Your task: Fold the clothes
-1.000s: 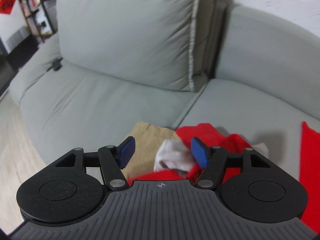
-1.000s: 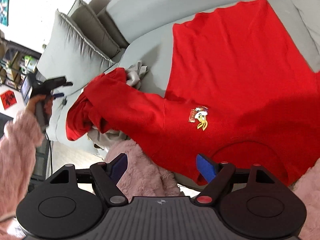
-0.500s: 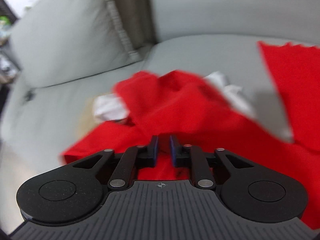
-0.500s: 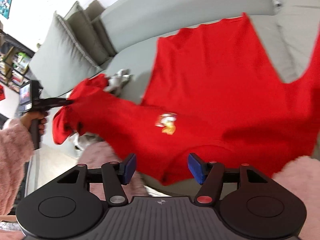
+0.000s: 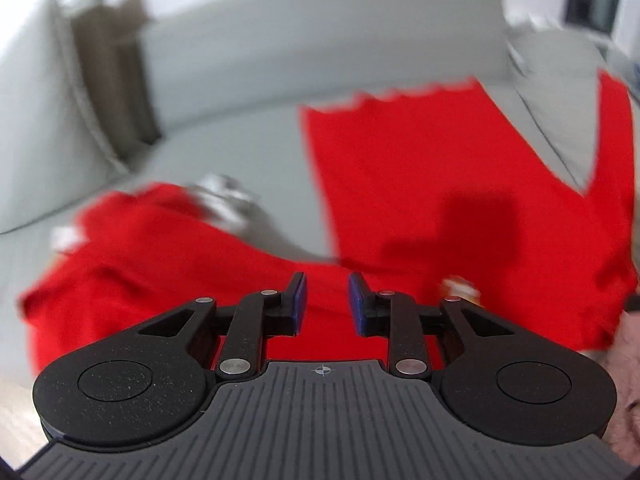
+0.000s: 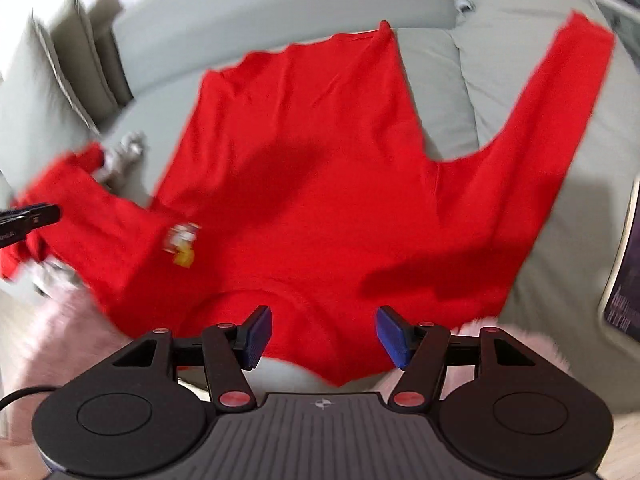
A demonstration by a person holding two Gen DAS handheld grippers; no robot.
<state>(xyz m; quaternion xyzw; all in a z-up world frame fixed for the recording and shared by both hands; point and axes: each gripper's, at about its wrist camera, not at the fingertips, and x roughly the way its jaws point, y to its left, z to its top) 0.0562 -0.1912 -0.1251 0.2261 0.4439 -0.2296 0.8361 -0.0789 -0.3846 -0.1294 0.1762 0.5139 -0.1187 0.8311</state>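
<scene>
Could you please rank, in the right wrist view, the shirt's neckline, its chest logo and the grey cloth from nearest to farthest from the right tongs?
From the right tongs:
1. Neckline, just ahead between the fingers.
2. Logo, ahead to the left.
3. Grey cloth, far left by the sleeve end.

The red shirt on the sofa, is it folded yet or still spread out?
Mostly spread. The red shirt lies open across the sofa, one sleeve stretched out, the other bunched.

Left tongs (image 5: 323,300) have just been opening slightly, seemingly gripping nothing; right tongs (image 6: 323,336) gape wider.
</scene>
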